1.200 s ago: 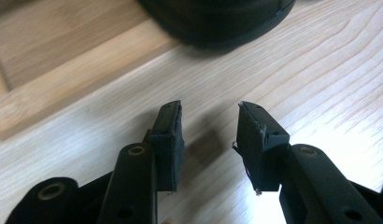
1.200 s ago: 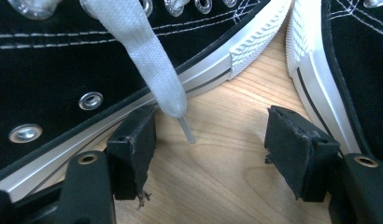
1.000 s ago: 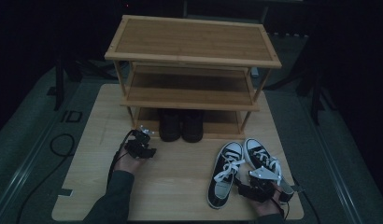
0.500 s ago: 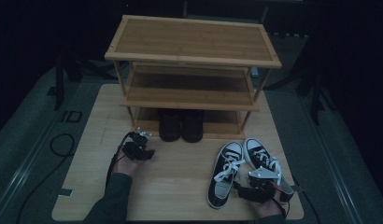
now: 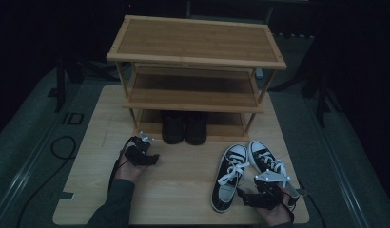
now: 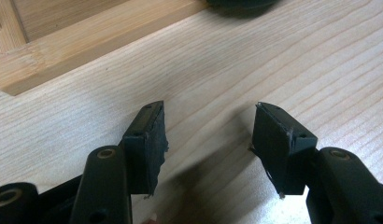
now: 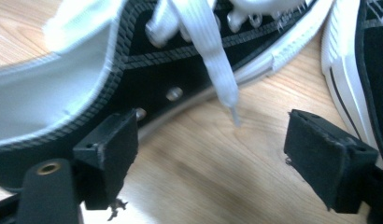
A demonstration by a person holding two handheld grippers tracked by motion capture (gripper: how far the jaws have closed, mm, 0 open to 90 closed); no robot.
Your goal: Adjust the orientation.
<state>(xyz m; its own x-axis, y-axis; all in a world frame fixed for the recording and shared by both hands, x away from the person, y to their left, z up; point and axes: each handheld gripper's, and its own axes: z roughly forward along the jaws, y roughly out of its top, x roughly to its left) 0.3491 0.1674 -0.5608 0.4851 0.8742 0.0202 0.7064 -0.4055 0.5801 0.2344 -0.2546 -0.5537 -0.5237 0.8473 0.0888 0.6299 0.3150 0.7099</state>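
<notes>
A pair of black-and-white lace-up sneakers lies at the board's front right: the left sneaker (image 5: 229,175) and the right sneaker (image 5: 266,161). My right gripper (image 5: 245,199) is low by the left sneaker's heel, open. In the right gripper view (image 7: 213,135) its left jaw is beside that sneaker's black side (image 7: 133,60), a white lace (image 7: 213,56) hangs between the jaws, and the other sneaker (image 7: 362,70) is at the right. My left gripper (image 5: 152,158) is open over bare wood in front of the rack; nothing lies between its jaws in the left gripper view (image 6: 210,121).
A three-tier bamboo shoe rack (image 5: 198,61) stands at the back of the wooden board (image 5: 179,190). A pair of black boots (image 5: 183,127) sits on its lowest level. The rack's bottom rail (image 6: 87,37) lies just ahead of the left gripper. A cable (image 5: 64,147) loops on the floor at left.
The left gripper has drawn back a little from the rack toward the person. The right gripper has dropped slightly toward the front edge, near the left sneaker's heel.
</notes>
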